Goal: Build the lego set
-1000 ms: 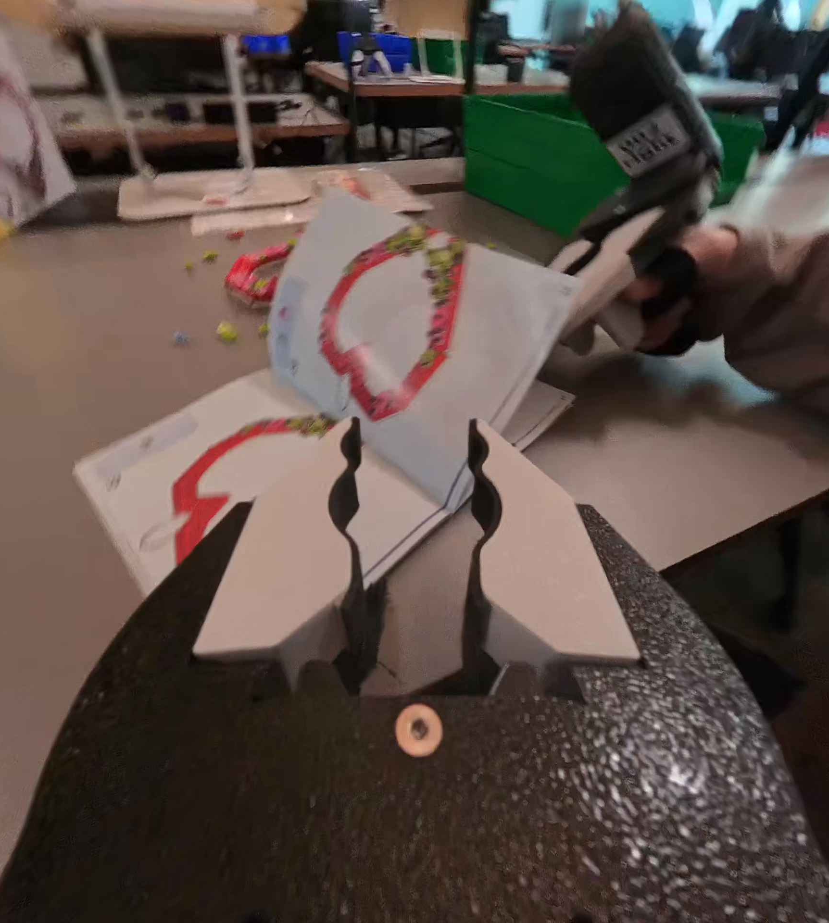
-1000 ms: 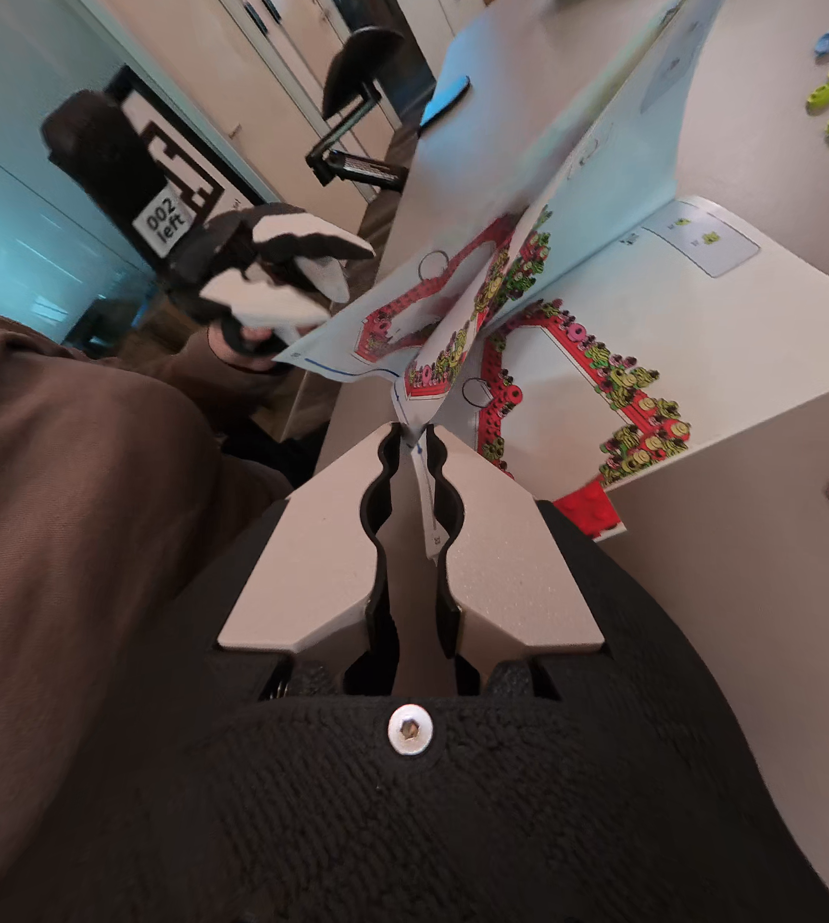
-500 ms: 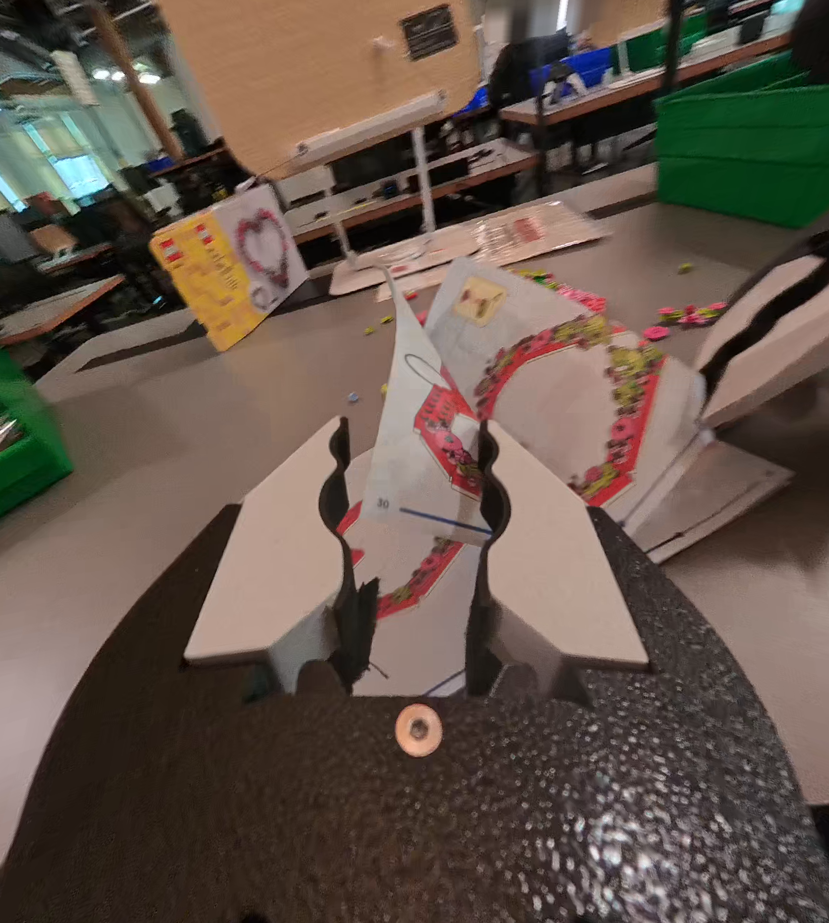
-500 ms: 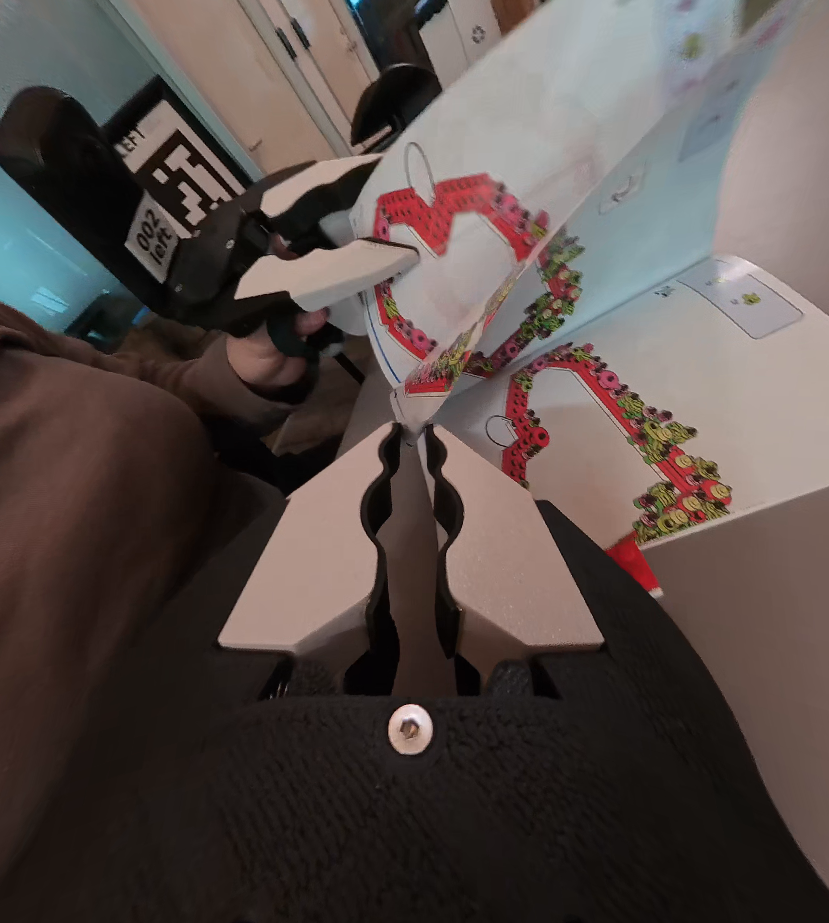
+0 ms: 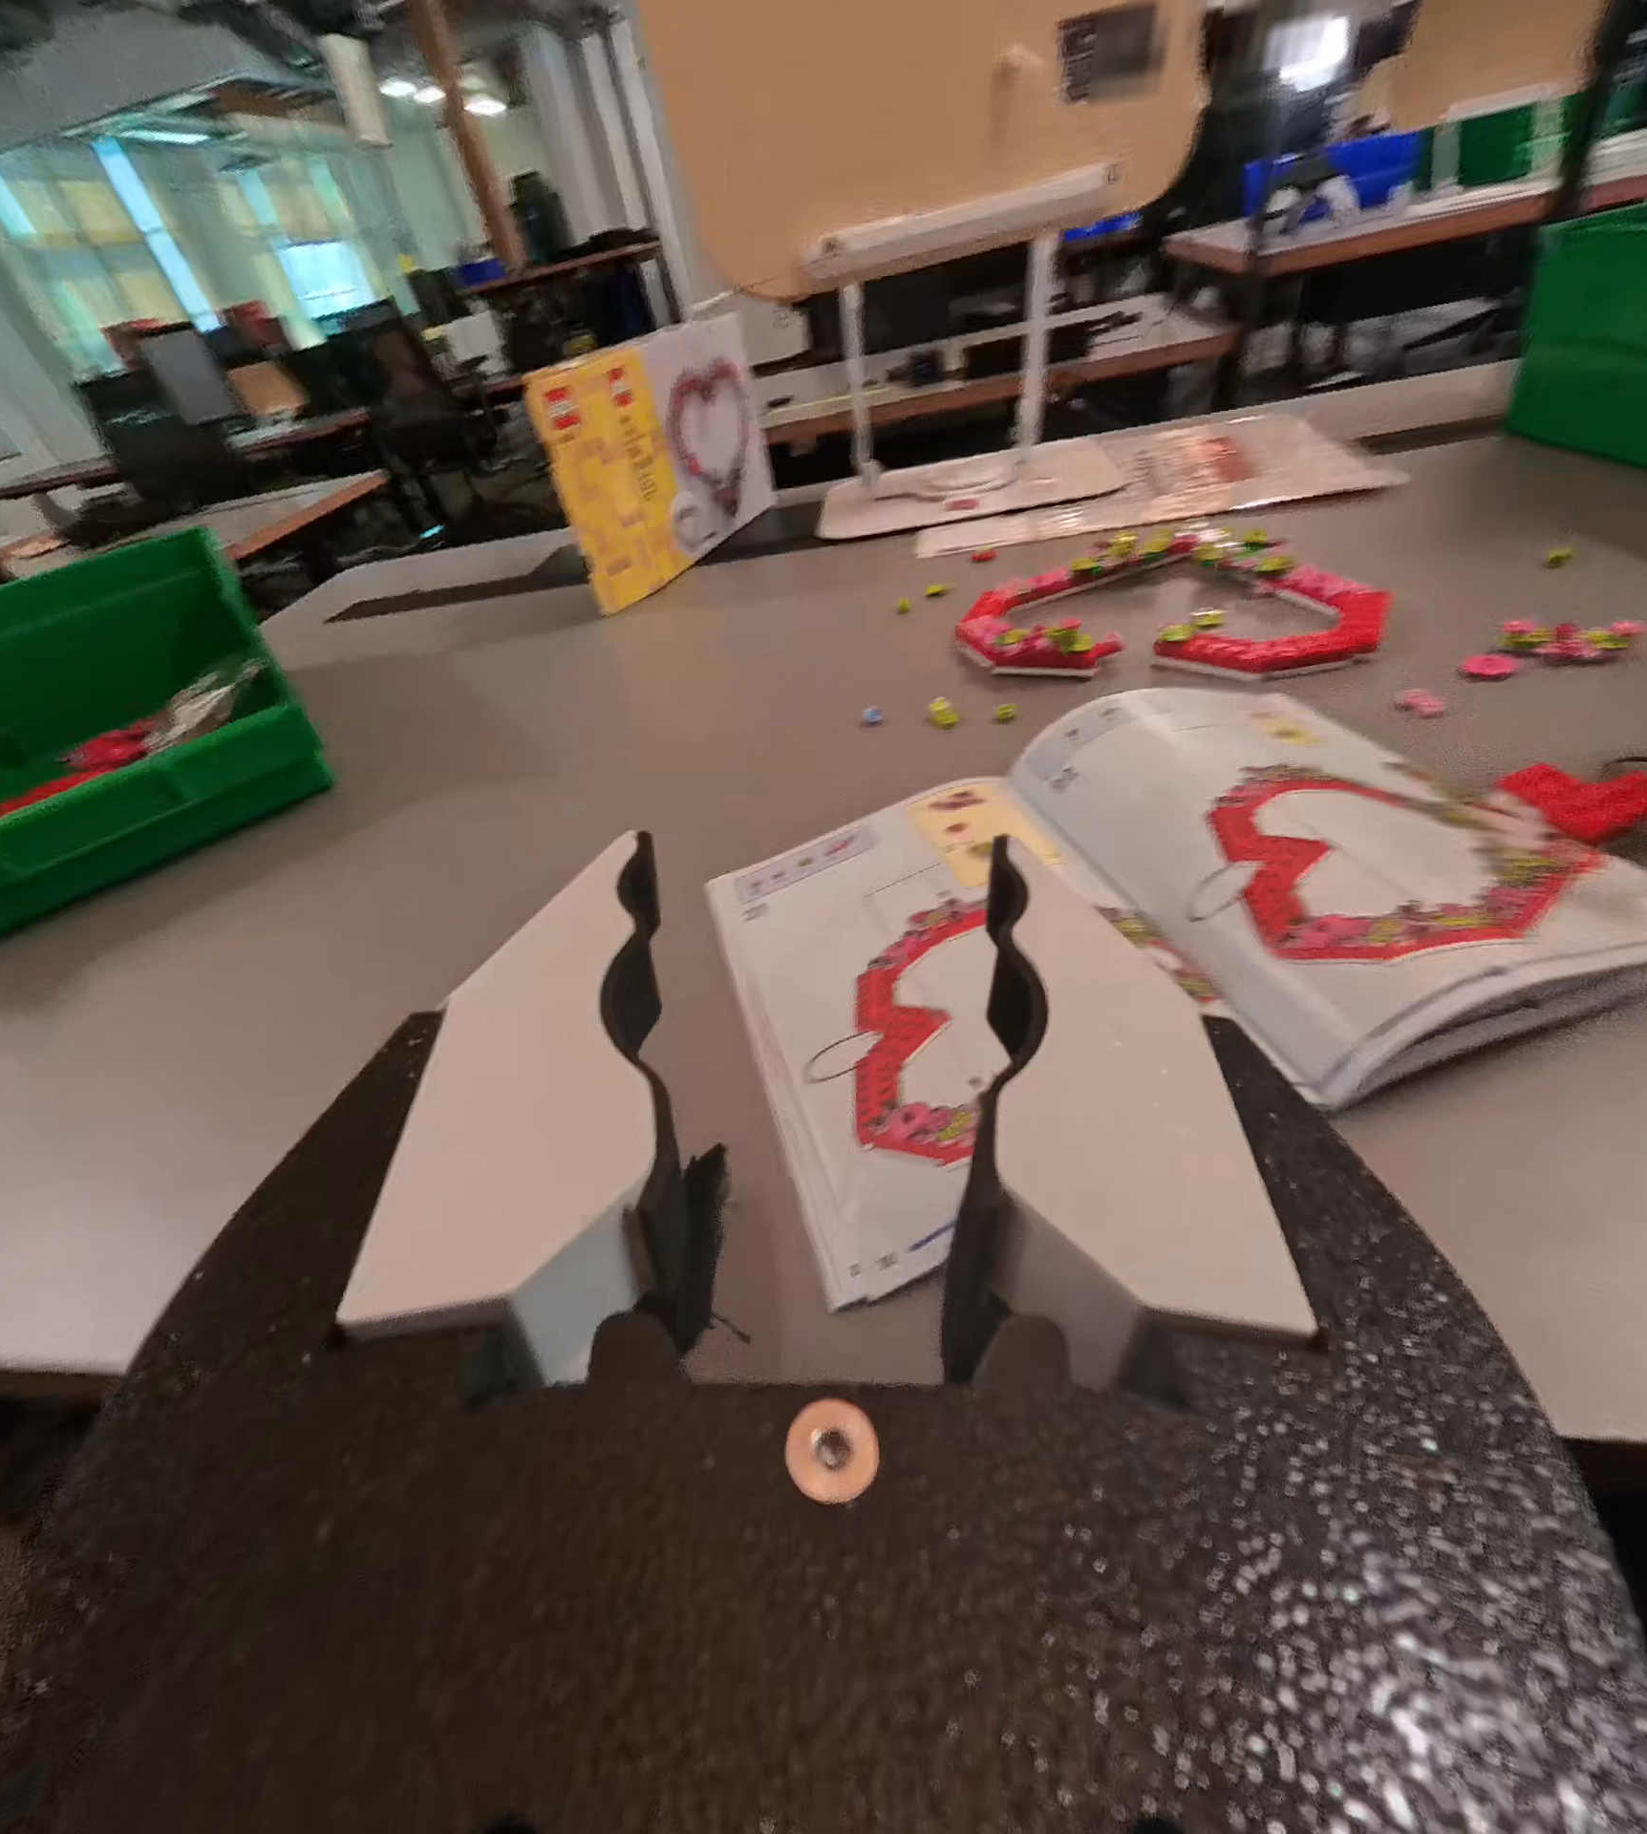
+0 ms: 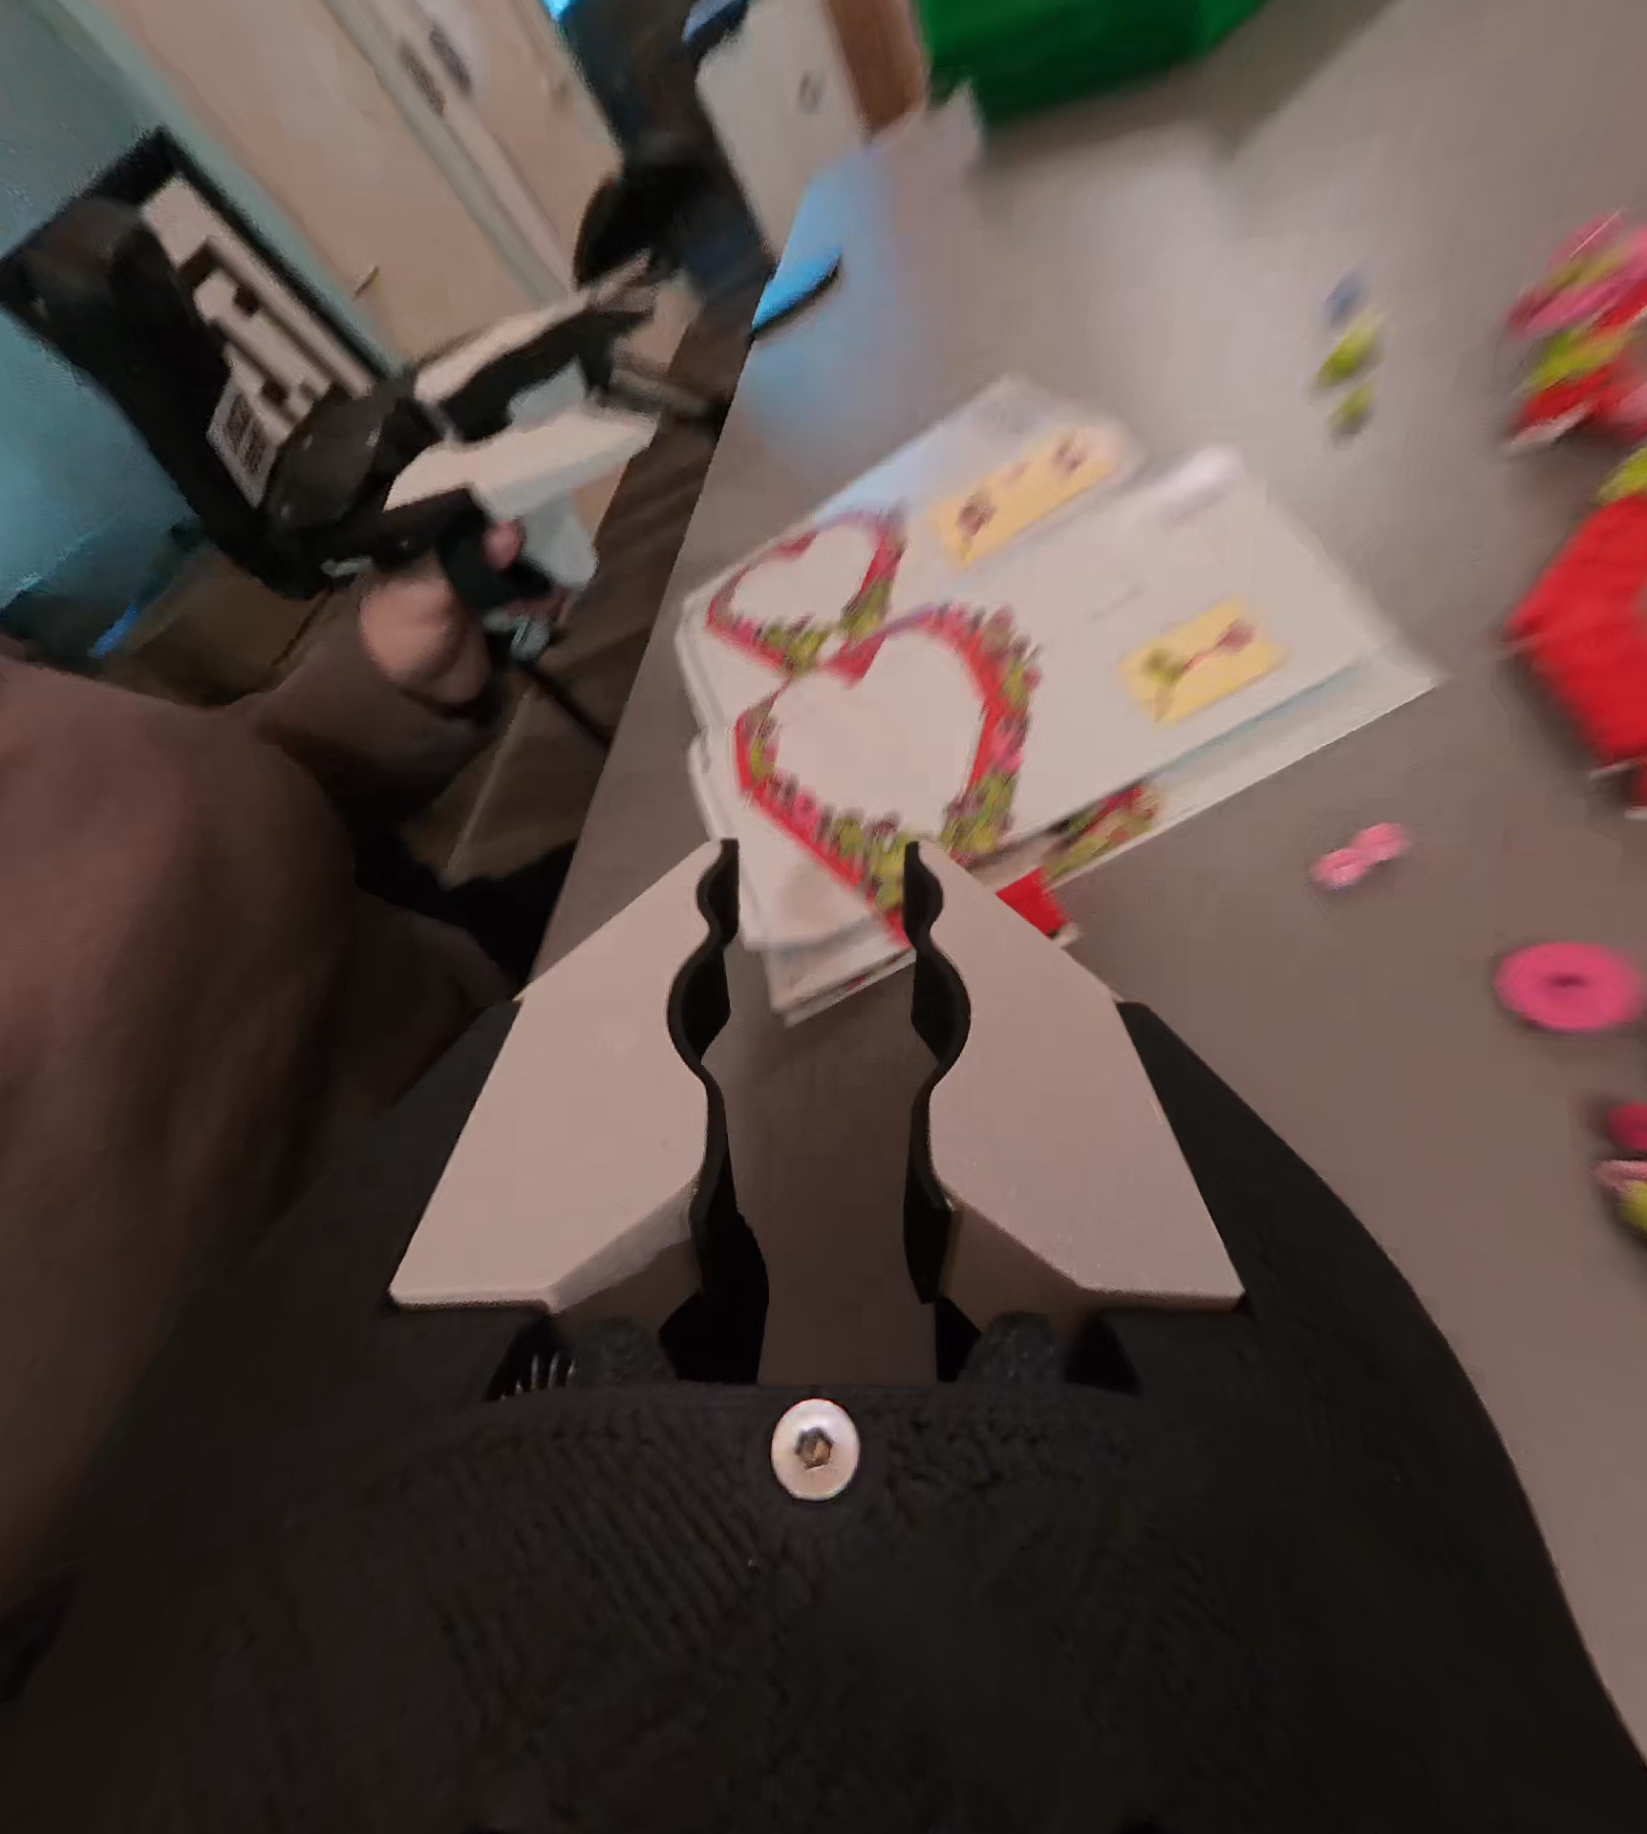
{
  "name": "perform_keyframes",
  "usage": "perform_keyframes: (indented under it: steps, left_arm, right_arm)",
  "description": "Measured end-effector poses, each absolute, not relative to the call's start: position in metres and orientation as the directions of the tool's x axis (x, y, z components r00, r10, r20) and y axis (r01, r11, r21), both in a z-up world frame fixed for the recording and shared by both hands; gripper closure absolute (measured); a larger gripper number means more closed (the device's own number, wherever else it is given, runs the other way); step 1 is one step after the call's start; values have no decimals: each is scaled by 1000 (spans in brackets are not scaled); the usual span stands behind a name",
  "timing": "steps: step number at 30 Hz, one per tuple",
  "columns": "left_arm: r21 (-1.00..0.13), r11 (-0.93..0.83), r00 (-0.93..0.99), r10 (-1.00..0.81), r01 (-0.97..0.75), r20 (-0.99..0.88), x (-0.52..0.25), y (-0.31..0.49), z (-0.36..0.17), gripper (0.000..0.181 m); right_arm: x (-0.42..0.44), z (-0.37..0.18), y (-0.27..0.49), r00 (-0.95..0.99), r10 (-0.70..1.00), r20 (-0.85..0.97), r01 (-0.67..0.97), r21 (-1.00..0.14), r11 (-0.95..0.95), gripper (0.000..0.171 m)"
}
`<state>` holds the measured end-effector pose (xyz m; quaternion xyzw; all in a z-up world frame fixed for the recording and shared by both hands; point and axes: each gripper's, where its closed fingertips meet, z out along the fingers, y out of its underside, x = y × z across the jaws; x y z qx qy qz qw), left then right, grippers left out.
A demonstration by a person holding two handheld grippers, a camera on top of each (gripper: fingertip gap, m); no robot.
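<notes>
The instruction booklet (image 5: 1246,893) lies open and flat on the grey table, showing red heart pictures; it also shows in the right wrist view (image 6: 998,675). A red heart-shaped lego frame (image 5: 1177,615) with green and pink flowers lies behind it, blurred at the right in the right wrist view (image 6: 1614,675). A small red lego piece (image 5: 1584,799) lies beside the booklet's right page. My left gripper (image 5: 815,863) is open and empty, above the booklet's near left corner. My right gripper (image 6: 815,863) is open and empty, just short of the booklet's near edge. The left gripper also shows far off (image 6: 502,427).
A green bin (image 5: 85,734) stands at the left. The yellow set box (image 5: 651,466) stands at the back, next to a lamp base (image 5: 958,486). Another green bin (image 5: 1633,337) is at the back right. Loose pink and green pieces (image 6: 1574,987) lie scattered on the table (image 5: 502,715).
Both grippers let go of the booklet's pages and opened wider. The raised pages have fallen flat. Both grippers drew back from the booklet.
</notes>
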<state>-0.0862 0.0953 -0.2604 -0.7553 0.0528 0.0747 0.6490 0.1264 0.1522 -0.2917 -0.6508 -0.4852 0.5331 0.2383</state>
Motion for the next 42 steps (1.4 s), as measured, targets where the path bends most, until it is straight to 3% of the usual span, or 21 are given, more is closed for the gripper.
perform_keyframes:
  steps: [4,7,9,23,24,28,31,34,38,42]
  left_arm:
    - [-928,-228,947,-198,-294,-251,-39,111,-281,131]
    - [-879,-326,903,-367,-348,-222,-1,117,-310,156]
    - [-840,-402,889,-419,-365,-186,9,118,-325,164]
    - [-743,-522,849,-515,-419,-117,20,118,-345,169]
    - [-784,-488,849,-520,-385,-94,25,121,-333,171]
    - [-966,-259,858,-493,13,144,24,159,-229,168]
    - [-988,-53,885,-439,146,155,-1,205,-164,161]
    - [-980,58,921,-358,188,155,-16,262,-135,158]
    - [-973,64,931,-311,222,192,-11,327,-150,154]
    - [-996,-9,967,-237,93,92,-28,371,-208,155]
  right_arm:
    - [137,-254,209,218,965,-146,87,-982,-169,135]
    - [172,-232,252,607,793,60,-36,-994,103,131]
    - [187,-229,259,712,684,155,2,-976,220,131]
    - [179,-229,312,737,572,361,182,-920,347,137]
    - [182,-224,319,757,543,364,180,-914,364,137]
    - [185,-216,343,791,477,383,182,-892,414,137]
    - [185,-216,360,797,457,395,201,-886,417,139]
    - [186,-217,376,797,445,408,221,-883,414,140]
    - [183,-220,388,774,470,425,229,-879,418,143]
    - [172,-227,388,729,516,449,246,-876,414,144]
